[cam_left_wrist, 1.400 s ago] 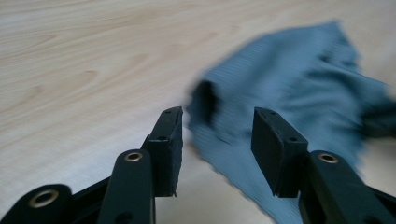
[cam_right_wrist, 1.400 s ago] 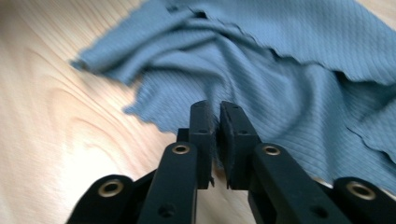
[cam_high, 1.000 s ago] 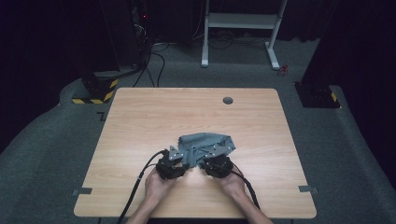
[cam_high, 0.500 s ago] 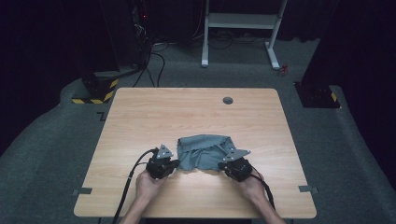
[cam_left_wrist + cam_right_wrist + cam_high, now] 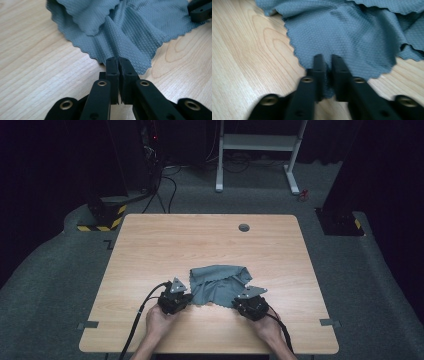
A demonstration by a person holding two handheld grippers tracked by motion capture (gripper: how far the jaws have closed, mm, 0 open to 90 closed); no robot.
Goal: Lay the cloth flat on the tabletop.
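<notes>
1. Closest to the person, two hands come in from the bottom edge of the high view, and each one holds a claw on the wooden table (image 5: 150, 245)

2. The left claw (image 5: 119, 65) has its jaws pressed tight together on the near edge of the grey cloth (image 5: 130, 32). The wavy hem is pinched right between them

3. The right claw (image 5: 327, 62) is almost closed too. A thin fold of the cloth (image 5: 352, 37) sits in the small gap between its jaws, so it looks like it is holding the cloth, but this picture is a bit blurry

4. From above, the left claw (image 5: 173, 301) and the right claw (image 5: 251, 306) sit well apart, with the cloth (image 5: 220, 282) stretched between them near the front of the table

5. What could go wrong: each claw holds only a little bit of the hem. If the hands pull apart too hard, I think the cloth could slip out of one claw, maybe the right one, since its grip looks looser

6. The far part of the cloth is bunched and folded over. If it gets lifted or pulled like this, it may stay crumpled and not lie flat

7. Farther back on the table is a small round dark hole (image 5: 244, 227), and past the table there is a white frame (image 5: 260, 142) on the grey floor
</notes>
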